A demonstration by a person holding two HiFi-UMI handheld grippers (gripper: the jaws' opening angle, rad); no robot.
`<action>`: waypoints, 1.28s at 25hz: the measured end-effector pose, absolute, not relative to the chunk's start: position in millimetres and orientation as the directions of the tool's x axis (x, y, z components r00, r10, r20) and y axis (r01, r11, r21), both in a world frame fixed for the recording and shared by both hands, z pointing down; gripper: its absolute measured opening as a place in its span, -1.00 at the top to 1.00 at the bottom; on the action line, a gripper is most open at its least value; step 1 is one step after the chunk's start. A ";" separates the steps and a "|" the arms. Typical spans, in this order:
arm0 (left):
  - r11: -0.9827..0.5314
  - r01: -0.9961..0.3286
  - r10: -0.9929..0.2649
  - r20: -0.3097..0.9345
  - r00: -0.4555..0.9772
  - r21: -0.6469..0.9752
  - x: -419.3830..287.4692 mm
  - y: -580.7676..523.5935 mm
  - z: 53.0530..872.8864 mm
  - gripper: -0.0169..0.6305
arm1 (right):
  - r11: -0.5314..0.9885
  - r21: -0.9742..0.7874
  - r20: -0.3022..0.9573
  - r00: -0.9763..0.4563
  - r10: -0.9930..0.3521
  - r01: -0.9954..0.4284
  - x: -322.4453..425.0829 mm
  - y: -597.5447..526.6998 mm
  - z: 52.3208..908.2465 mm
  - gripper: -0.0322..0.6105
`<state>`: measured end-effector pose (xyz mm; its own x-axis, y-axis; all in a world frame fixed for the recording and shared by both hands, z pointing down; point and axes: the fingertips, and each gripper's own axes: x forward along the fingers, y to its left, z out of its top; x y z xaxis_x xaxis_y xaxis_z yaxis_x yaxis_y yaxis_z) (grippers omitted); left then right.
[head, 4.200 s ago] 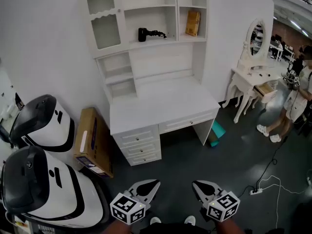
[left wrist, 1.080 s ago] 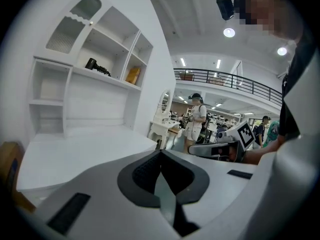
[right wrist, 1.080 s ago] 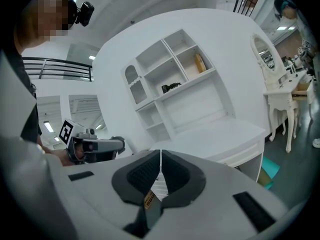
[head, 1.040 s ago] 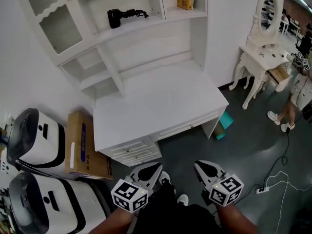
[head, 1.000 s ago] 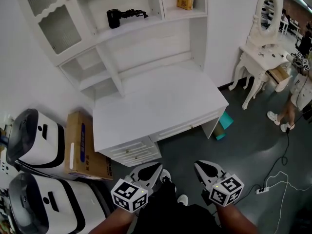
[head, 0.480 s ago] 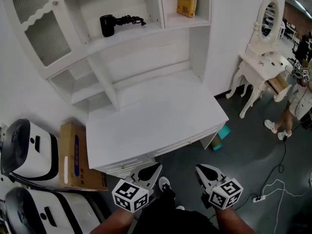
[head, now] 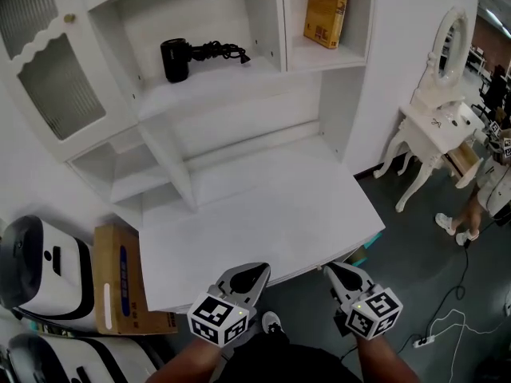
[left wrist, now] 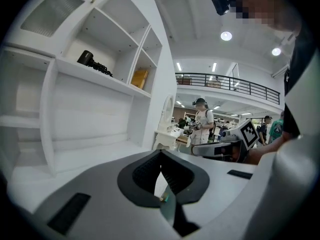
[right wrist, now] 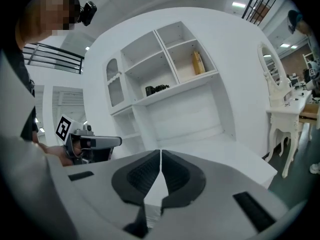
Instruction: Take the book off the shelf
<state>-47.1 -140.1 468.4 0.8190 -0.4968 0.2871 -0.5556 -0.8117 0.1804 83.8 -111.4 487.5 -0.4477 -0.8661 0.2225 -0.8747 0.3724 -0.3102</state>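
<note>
Left gripper [head: 248, 274] clenched on nothing over the desk's [head: 263, 214] near edge; book [head: 326, 10] upright, slightly leaning, in the shelf's [head: 319, 57] upper-right compartment, well apart from both; right gripper [head: 342, 276] likewise clenched, empty.

Head view overhead, 2 gripper views low, toward shelves [head: 239, 82]

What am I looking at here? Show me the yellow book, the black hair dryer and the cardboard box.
yellow book [head: 326, 10], head view, middle of its front cover.
black hair dryer [head: 176, 61], head view, its round body.
cardboard box [head: 133, 290], head view, its brown top face.
</note>
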 end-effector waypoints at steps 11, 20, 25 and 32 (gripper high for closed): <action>-0.834 -0.531 -0.486 0.253 0.837 0.154 -52.1 -211.5 457.6 0.92 | 0.410 -0.245 0.230 -0.464 -0.856 -0.878 56.4 -180.7 480.3 0.80; -0.806 -0.577 -0.541 0.232 0.808 0.129 -39.9 -251.1 443.8 0.92 | 0.442 -0.180 0.175 -0.471 -0.865 -0.879 83.5 -241.8 448.4 0.80; -0.745 -0.655 -0.619 0.235 0.750 0.127 -32.4 -279.7 436.5 0.92 | 0.454 -0.124 0.143 -0.469 -0.872 -0.882 119.3 -293.8 419.9 0.80; -0.682 -0.726 -0.706 0.180 0.685 0.088 -0.2 -319.3 398.2 0.92 | 0.464 -0.028 0.063 -0.465 -0.883 -0.885 180.9 -365.5 356.0 0.80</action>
<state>-0.2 -319.3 398.2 0.6848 -0.7062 0.1795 -0.7262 -0.6818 0.0879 180.9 -365.5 356.0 -0.4651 -0.8830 0.0631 -0.8852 0.4643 -0.0282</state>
